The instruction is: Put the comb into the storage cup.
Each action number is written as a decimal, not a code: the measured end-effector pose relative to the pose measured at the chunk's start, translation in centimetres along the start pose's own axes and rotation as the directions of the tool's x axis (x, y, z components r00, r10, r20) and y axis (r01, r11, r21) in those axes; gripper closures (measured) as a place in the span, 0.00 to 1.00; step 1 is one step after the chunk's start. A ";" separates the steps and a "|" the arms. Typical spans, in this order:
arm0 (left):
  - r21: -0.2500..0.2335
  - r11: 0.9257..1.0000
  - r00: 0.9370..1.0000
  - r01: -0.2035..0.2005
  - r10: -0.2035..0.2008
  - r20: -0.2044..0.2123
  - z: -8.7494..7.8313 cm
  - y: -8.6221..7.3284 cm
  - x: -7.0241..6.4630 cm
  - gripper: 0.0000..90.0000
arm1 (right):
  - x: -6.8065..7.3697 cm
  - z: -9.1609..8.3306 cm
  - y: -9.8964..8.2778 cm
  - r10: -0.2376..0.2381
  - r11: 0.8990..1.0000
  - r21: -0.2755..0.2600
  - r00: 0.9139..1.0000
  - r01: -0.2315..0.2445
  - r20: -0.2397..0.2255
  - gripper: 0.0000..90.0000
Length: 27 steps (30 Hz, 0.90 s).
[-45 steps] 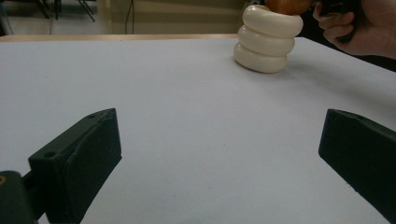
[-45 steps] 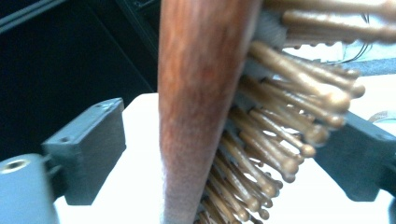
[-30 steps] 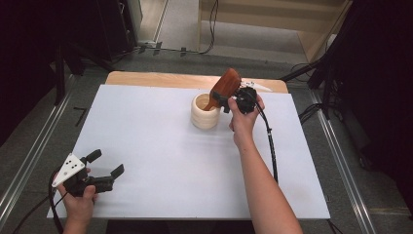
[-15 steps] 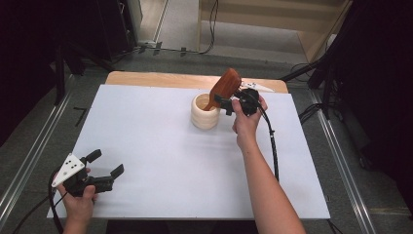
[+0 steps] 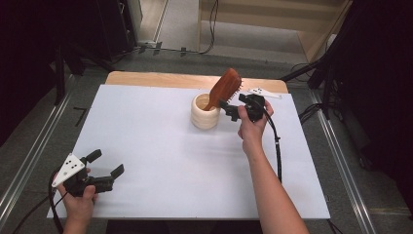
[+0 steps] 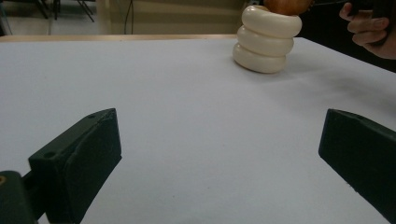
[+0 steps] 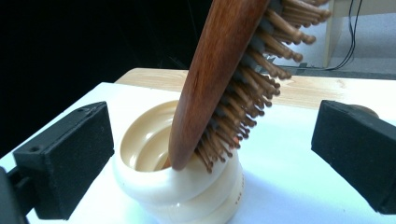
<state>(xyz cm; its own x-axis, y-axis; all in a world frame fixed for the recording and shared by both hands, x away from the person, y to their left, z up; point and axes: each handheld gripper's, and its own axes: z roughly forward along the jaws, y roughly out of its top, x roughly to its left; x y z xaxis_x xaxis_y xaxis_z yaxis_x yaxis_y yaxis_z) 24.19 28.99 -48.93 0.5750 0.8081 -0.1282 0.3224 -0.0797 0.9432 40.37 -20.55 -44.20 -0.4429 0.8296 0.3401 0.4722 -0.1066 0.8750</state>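
The table (image 5: 160, 146), covered in white with a wooden strip along its far edge, carries a cream ribbed cup (image 5: 204, 112) near the middle of that far edge. A wooden hairbrush (image 5: 224, 87) stands in the cup handle-down, leaning toward the right edge, bristles facing right. The right gripper (image 5: 237, 108) hovers just beside the cup on its right; its fingers (image 7: 65, 158) are spread wide on either side of the brush and touch nothing. The left gripper (image 5: 104, 168) sits near the table's near left corner, well apart from the cup, its fingers (image 6: 79, 163) also wide apart and holding nothing.
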 end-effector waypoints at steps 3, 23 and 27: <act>0.000 1.000 1.000 0.000 0.000 0.000 0.0 0.0 0.0 0.00 | 0.1 -0.4 -0.3 -0.023 1.000 0.003 1.000 0.023 0.009 0.00; -0.002 1.000 1.000 0.000 0.000 0.003 0.0 0.0 0.0 0.00 | 0.6 -3.1 -2.9 -0.090 0.996 -0.007 0.996 0.090 0.030 0.00; 0.003 1.000 1.000 -0.004 0.004 -0.001 0.0 0.0 -0.1 0.00 | 0.5 -3.5 -3.5 -0.097 0.995 0.007 0.994 0.096 0.041 0.00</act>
<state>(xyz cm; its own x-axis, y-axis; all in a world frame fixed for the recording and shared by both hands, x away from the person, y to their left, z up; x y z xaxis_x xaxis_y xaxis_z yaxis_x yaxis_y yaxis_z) 24.16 28.92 -48.95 0.5754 0.8085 -0.1236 0.3223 -0.0853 0.9428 35.83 -21.65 -45.86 -0.4548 0.8578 0.2395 0.4325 -0.0223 0.9014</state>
